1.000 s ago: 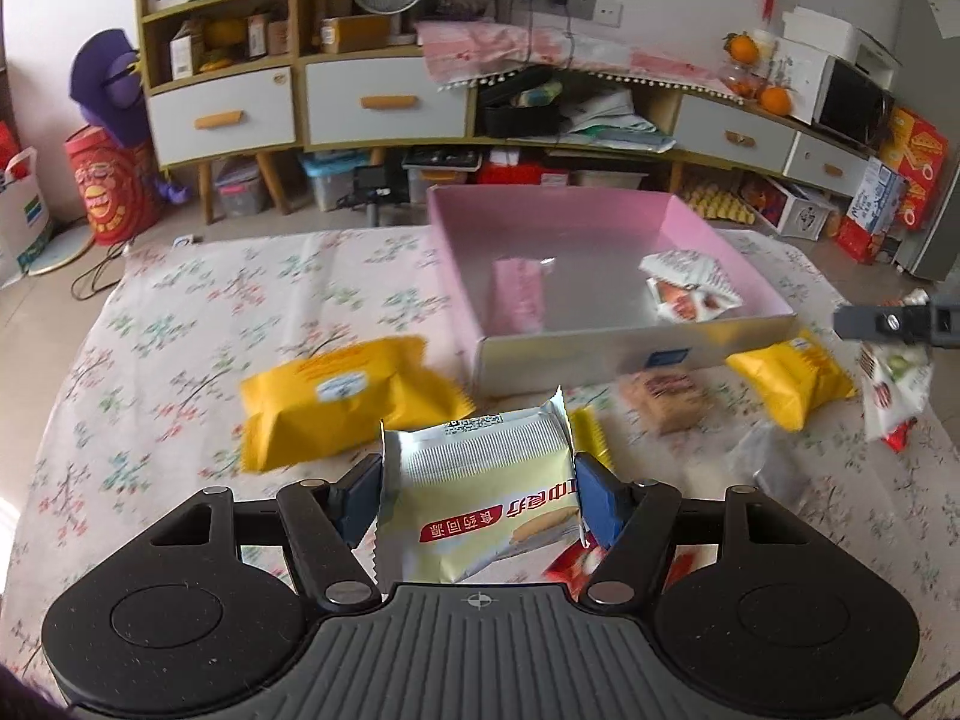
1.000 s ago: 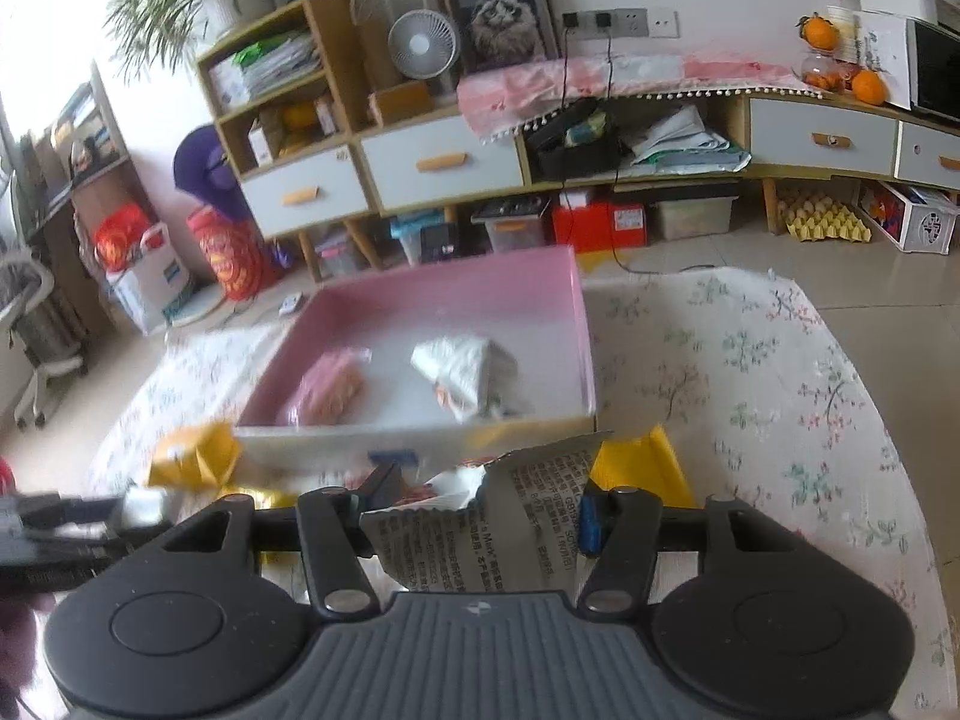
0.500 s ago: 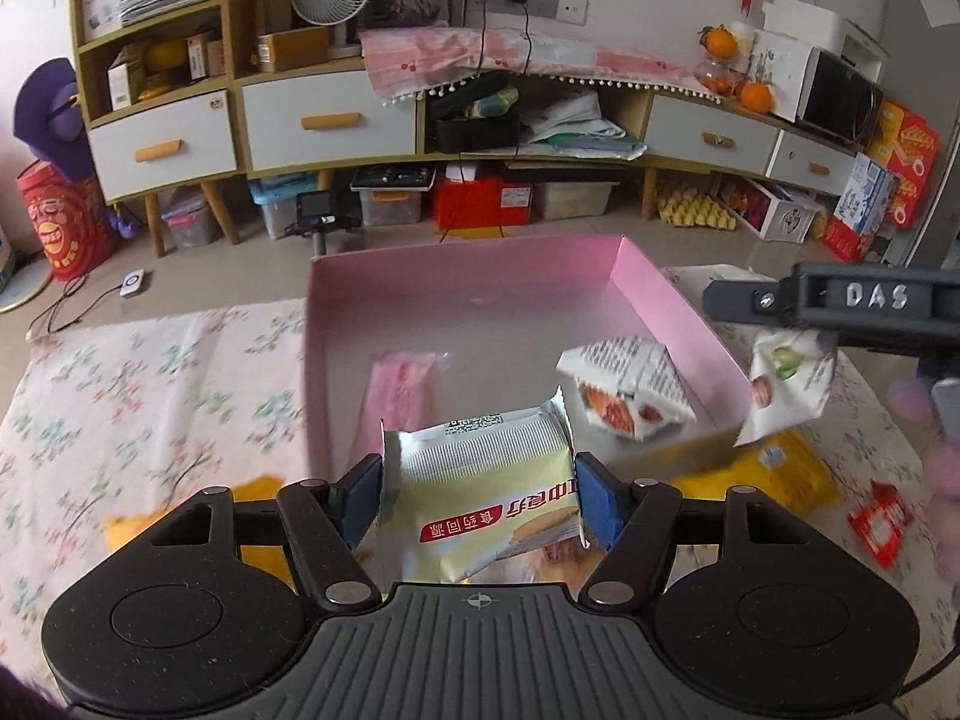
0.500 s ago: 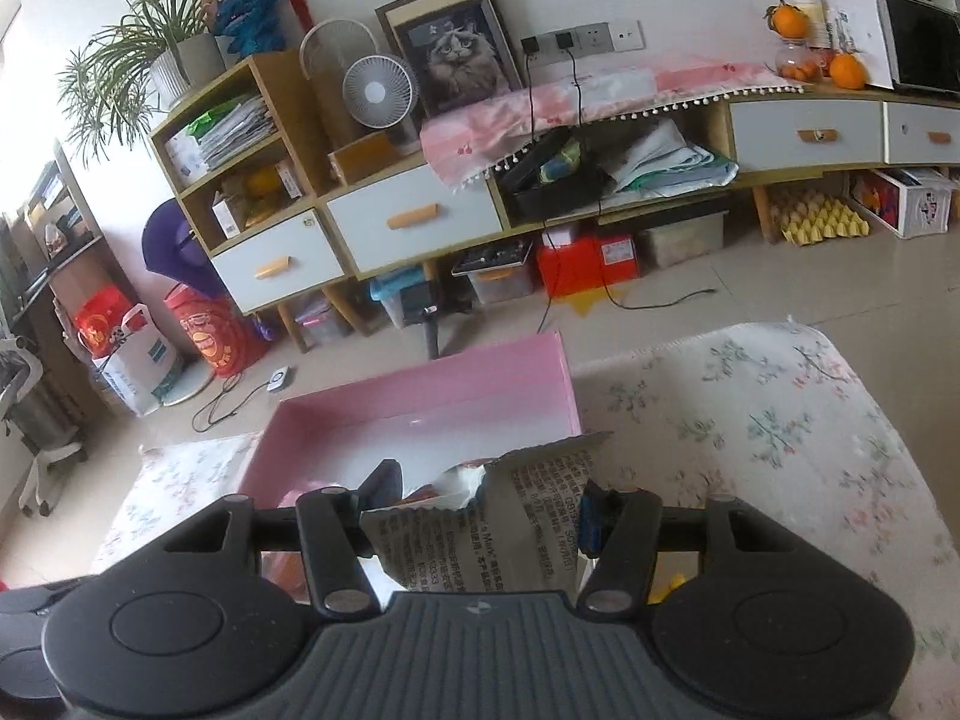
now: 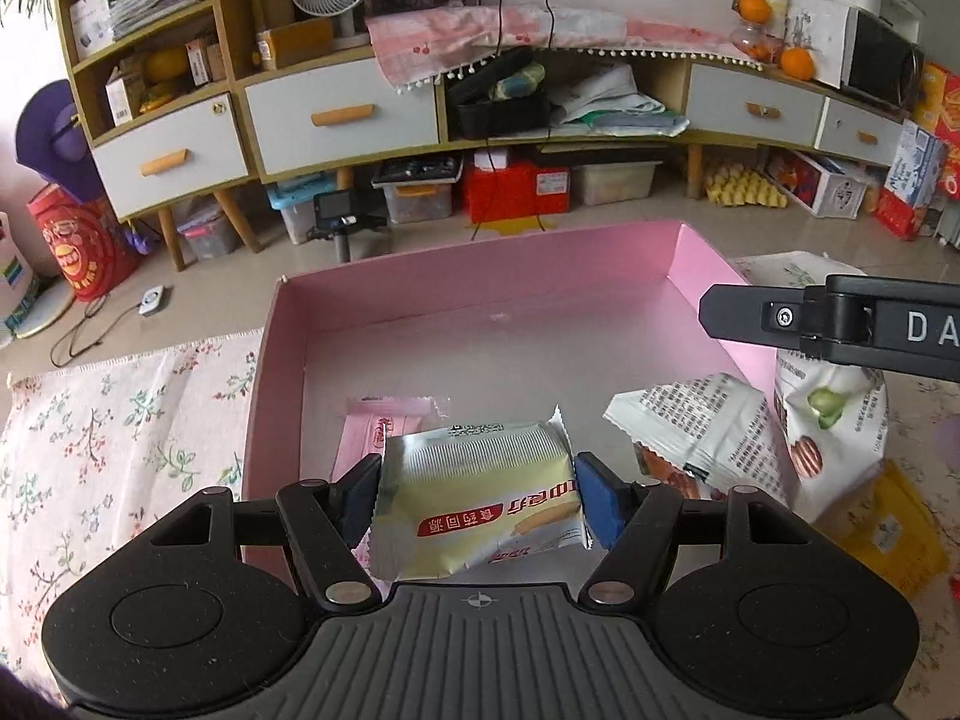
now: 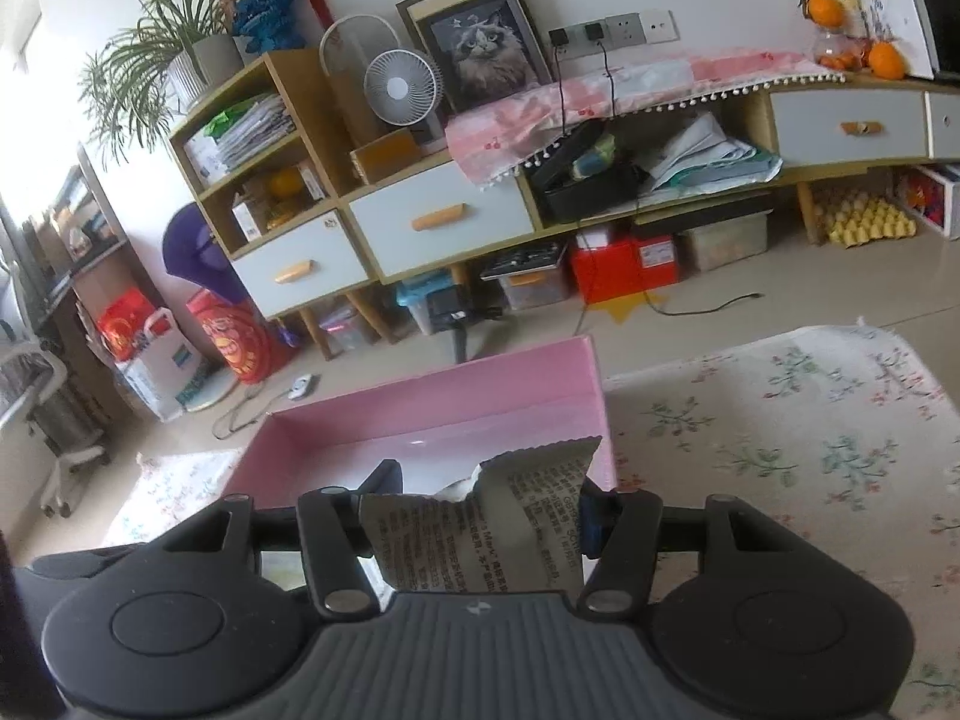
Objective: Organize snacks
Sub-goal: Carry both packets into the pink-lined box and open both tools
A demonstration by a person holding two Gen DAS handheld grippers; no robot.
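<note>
The pink box [image 5: 690, 258] on the flowered cloth [image 5: 120, 420] already holds a pink packet [image 5: 372, 438] and a white bag [image 5: 690, 420]. A yellow bag [image 5: 888, 534] lies outside, so sorting looks partly done. The left gripper [image 5: 477, 495] clamps a yellow biscuit pack [image 5: 480, 504] over the box; the right gripper [image 6: 474, 525] pinches a printed white bag [image 6: 480, 534] at its right wall. Only the left view shows the box contents and the yellow bag.

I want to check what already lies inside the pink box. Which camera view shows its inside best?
The left wrist view: it looks down into the pink box, showing its floor, a pink packet and a white packet. The right wrist view shows only the far wall; the held white snack bag hides the floor.
</note>
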